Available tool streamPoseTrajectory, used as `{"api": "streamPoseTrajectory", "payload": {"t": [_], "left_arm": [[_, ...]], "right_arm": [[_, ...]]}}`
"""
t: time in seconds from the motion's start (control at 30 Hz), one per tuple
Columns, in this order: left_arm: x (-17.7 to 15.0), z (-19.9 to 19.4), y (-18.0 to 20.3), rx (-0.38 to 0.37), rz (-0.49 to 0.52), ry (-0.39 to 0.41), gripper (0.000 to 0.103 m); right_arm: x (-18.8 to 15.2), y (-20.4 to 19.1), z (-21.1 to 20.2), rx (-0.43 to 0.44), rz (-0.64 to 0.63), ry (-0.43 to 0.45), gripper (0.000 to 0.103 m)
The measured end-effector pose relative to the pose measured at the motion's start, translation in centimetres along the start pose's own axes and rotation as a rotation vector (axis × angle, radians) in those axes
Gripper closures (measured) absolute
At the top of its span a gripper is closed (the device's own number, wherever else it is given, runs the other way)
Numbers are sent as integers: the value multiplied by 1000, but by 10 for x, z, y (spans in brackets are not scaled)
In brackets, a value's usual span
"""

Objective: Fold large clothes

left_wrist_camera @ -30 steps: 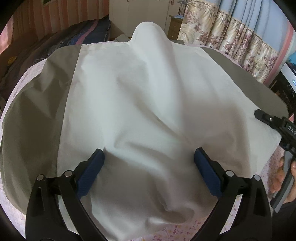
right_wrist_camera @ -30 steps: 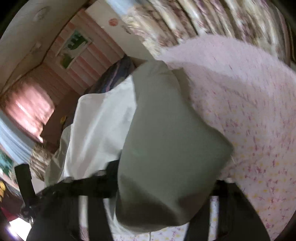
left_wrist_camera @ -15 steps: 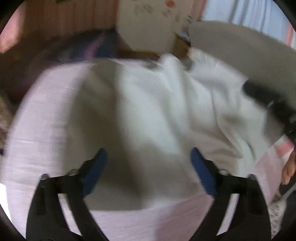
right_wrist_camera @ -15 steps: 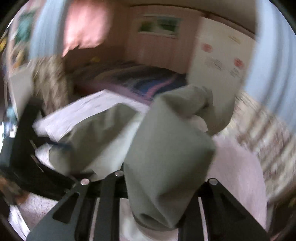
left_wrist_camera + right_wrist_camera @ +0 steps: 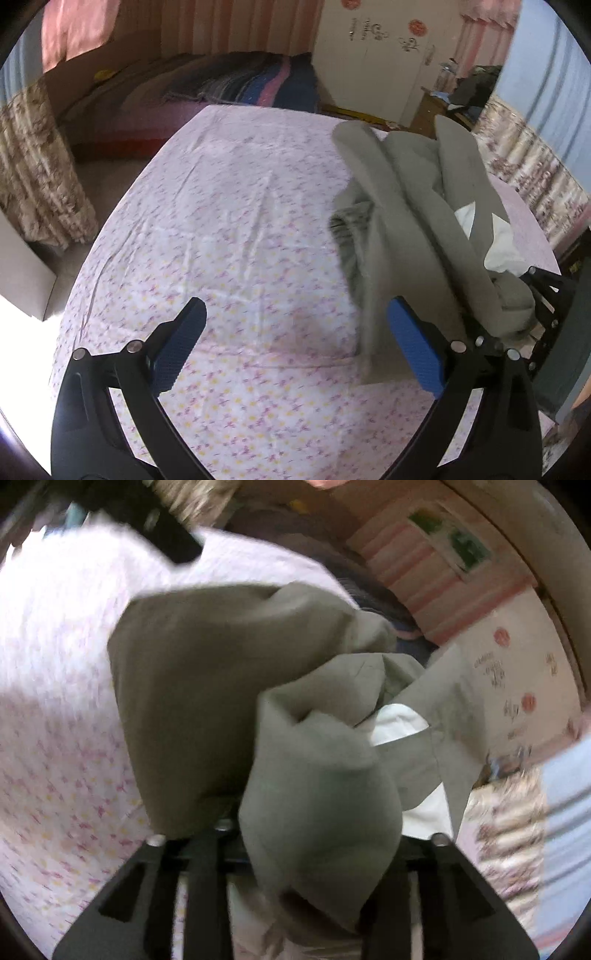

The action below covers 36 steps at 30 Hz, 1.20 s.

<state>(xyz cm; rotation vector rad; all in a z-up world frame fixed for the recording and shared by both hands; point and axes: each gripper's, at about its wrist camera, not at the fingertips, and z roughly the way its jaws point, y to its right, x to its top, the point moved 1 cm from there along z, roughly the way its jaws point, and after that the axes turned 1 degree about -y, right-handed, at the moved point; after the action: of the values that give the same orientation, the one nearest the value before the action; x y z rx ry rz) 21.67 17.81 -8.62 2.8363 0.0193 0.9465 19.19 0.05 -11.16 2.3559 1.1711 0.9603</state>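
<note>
The grey and white garment [image 5: 413,206] hangs bunched and lifted at the right of the left wrist view, above the pink floral sheet [image 5: 236,229]. My left gripper [image 5: 295,343] is open and empty over the sheet, its blue pads [image 5: 413,347] beside the garment's hanging edge. My right gripper [image 5: 543,295] shows at the far right there, holding the cloth. In the right wrist view the grey cloth [image 5: 295,746] covers that gripper's fingers and drapes over them; the jaws are closed on it.
A second bed with a striped blanket [image 5: 236,81] lies beyond the sheet. Floral curtains [image 5: 40,173] hang at the left and a white wardrobe [image 5: 373,55] stands at the back. A cardboard box [image 5: 22,273] sits at the left edge.
The garment lay spread flat under my left gripper; now my right gripper has pulled it up and to the right in a bunch. My left gripper now looks at bare sheet.
</note>
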Motion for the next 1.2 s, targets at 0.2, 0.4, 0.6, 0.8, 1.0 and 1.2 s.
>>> {"api": "streamPoseTrajectory", "payload": {"t": [0.2, 0.4, 0.6, 0.8, 1.0, 1.2], "left_arm": [[13, -5, 28, -26, 36, 14, 5], [24, -5, 48, -27, 62, 20, 5], [30, -9, 75, -88, 91, 19, 5], [41, -24, 106, -212, 92, 36, 3], [46, -23, 154, -259, 153, 11, 3], [24, 19, 187, -233, 194, -67, 3]], "right_arm": [[-23, 44, -37, 143, 229, 75, 20], [-53, 91, -96, 298, 431, 179, 16], [-99, 167, -124, 284, 673, 275, 16], [-171, 239, -65, 330, 1071, 220, 16], [-187, 222, 12, 416, 1173, 107, 37], [-180, 201, 34, 429, 1159, 87, 45]]}}
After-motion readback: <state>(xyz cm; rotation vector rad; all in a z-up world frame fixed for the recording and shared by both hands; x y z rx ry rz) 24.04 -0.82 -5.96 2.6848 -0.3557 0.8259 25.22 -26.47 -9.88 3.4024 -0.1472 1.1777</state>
